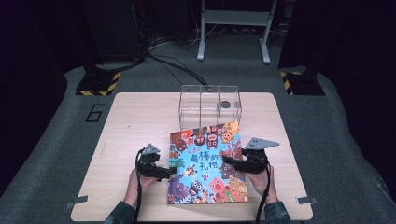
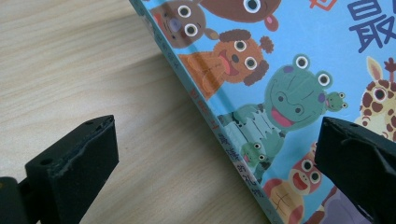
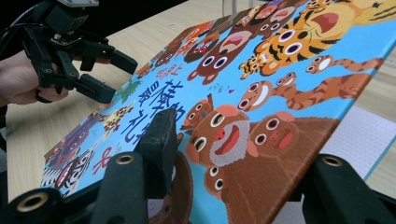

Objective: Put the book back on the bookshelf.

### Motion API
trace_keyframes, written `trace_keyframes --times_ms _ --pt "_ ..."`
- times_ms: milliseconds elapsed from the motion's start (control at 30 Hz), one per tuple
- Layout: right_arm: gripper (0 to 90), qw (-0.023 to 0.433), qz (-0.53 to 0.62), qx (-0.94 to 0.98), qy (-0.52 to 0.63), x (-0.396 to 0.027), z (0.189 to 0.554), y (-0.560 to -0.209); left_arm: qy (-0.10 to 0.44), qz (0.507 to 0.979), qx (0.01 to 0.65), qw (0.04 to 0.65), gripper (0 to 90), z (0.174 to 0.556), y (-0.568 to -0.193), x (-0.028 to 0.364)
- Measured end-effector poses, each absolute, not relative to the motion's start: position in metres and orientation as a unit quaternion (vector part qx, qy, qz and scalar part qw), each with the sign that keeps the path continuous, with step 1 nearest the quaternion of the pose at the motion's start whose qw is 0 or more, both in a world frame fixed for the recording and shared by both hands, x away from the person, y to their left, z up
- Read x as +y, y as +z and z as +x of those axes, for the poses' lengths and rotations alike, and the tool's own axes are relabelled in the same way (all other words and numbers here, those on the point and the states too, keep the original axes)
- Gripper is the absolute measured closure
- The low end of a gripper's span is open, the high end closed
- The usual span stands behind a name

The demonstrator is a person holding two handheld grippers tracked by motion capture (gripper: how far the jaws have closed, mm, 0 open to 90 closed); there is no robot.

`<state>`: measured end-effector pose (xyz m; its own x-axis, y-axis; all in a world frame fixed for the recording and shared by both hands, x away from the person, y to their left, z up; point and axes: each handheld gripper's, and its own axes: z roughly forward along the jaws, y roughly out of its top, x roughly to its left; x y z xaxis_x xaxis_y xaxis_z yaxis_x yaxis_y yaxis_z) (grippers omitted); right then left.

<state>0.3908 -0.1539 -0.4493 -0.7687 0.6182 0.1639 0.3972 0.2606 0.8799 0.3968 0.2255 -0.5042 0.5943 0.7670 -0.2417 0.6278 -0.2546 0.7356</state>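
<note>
On the near half of the counter [image 1: 135,116] the book [image 1: 208,163] is lying cover up, its long axis running away from the person toward the clear box [image 1: 210,108] just behind its far edge. Its spine is facing the person's left; its open edge is facing the right.

That right edge is being lifted: in the right gripper view the cover is tilting up off the white pages beneath it, and the right tongs [image 1: 233,164] are clamping it, one jaw pressing on top of the picture and the other sitting under the board. So the right tongs are closed on the cover as far as its thickness is allowing.

The left tongs [image 1: 170,171] are waiting at the spine side, jaws standing wide apart and gripping nothing. In the left gripper view one jaw is hovering over bare wood and the other over the cover, with the spine [image 2: 219,126] running slantwise between them.

To my eye, the coming move is hinging on that spine: the cover should be swinging from right to left about it, toward the left tongs.
</note>
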Motion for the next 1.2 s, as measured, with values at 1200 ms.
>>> trace_keyframes --times_ms 1200 --pt "49.5 0.129 0.248 0.787 0.550 -0.128 0.405 -0.451 0.062 0.786 0.423 0.447 4.8 0.391 -0.497 0.231"
